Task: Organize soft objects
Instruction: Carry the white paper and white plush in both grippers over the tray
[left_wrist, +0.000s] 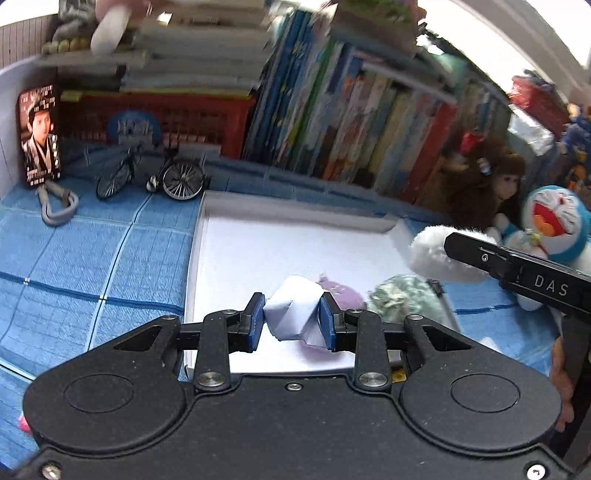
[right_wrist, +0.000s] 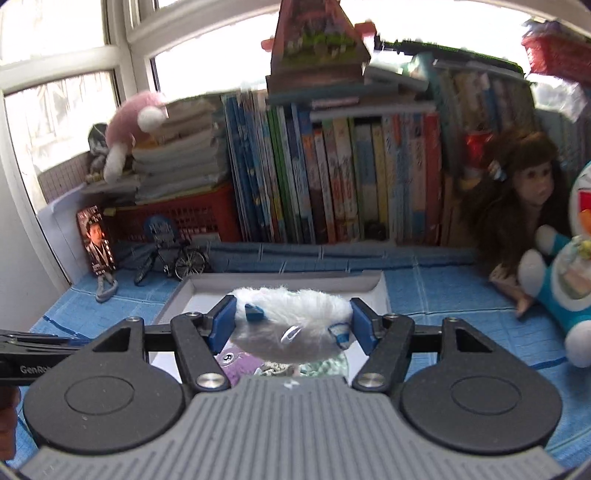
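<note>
Pinching a crumpled white soft piece (left_wrist: 291, 314) between its blue pads, the left gripper (left_wrist: 291, 317) hangs over the near part of the shallow white tray (left_wrist: 295, 214), jaws nearly together, while the right gripper (right_wrist: 291, 325) clamps a fluffy white toy (right_wrist: 291, 321) across its width, jaws about half spread. In the right wrist view the fluffy toy's long axis runs from 9 to 3 o'clock, jaw to jaw; which end is its head I cannot tell. Below both grippers a purple plush (left_wrist: 341, 295) and a pale green fuzzy plush (left_wrist: 402, 299) lie in the tray's near right corner, at about 4 o'clock from the white piece. Judging from this, the grip on the fur looks shallow, so it could slip, or land on the tray's rim and roll onto the blue cloth (left_wrist: 92, 258) covering the counter.
</note>
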